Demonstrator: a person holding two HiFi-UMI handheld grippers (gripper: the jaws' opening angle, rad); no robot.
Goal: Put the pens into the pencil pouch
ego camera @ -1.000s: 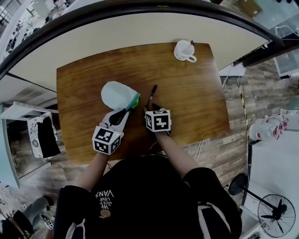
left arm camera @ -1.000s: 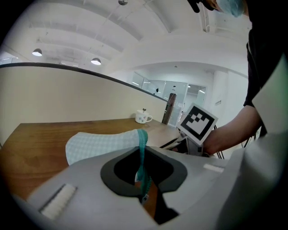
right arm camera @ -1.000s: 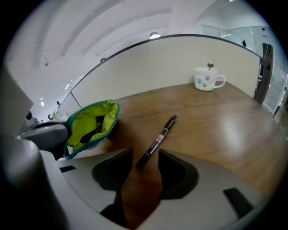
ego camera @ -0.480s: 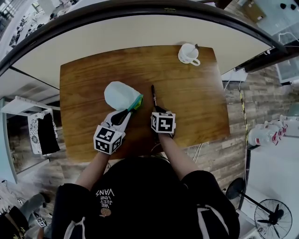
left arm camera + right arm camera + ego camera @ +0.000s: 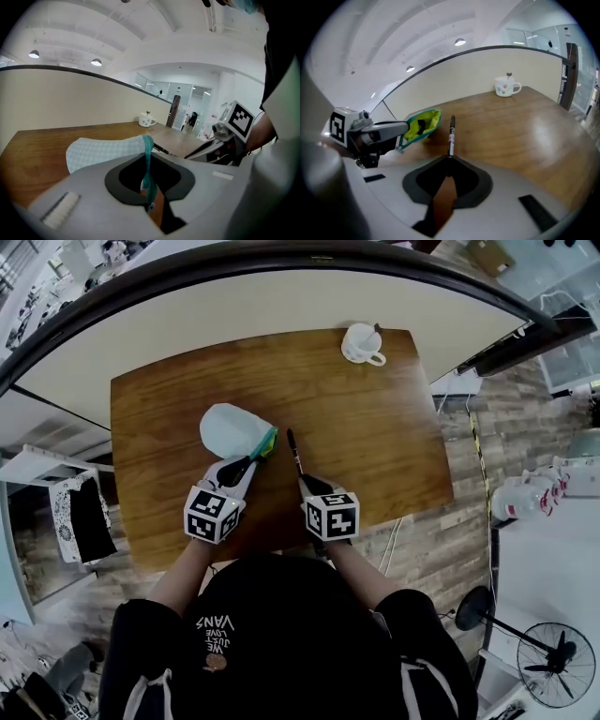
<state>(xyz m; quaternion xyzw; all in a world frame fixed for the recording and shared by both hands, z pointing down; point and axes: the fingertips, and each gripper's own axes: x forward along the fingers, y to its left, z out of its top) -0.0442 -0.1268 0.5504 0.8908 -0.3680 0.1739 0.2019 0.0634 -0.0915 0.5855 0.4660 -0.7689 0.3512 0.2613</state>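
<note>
Left gripper point(image 5: 251, 461) has its jaws pinched narrow on the teal zip edge point(image 5: 148, 163) of the pencil pouch point(image 5: 230, 429), with the toothed tape running straight down into the slot between the pads. The pouch is soft fabric, pale blue-green with a fine check weave, and rounded like a slumped pillow. It lies on the worktop point(image 5: 375, 437) just ahead of those jaws, bulging away to their left. In the right gripper view its mouth gapes open on a bright yellow-green lining point(image 5: 423, 123), and there's a small dark shape inside that I can't identify. Over to the right gripper point(image 5: 306, 482): its jaws have just been closing, and now they clamp the near end of a pen point(image 5: 294, 452). The pen is a slim straight stick, dark in the barrel with a pale printed band partway along, and it juts straight out ahead of the jaws. The pouch mouth sits ahead and to the left of the right jaws, near the pen but apart from it. The worktop is glossy brown wood with streaky grain and rounded corners. Far ahead of the right jaws, off to their right, stands a white mug point(image 5: 360, 343), round and glazed, with small spots on its side and a thin stem poking out of it.
</note>
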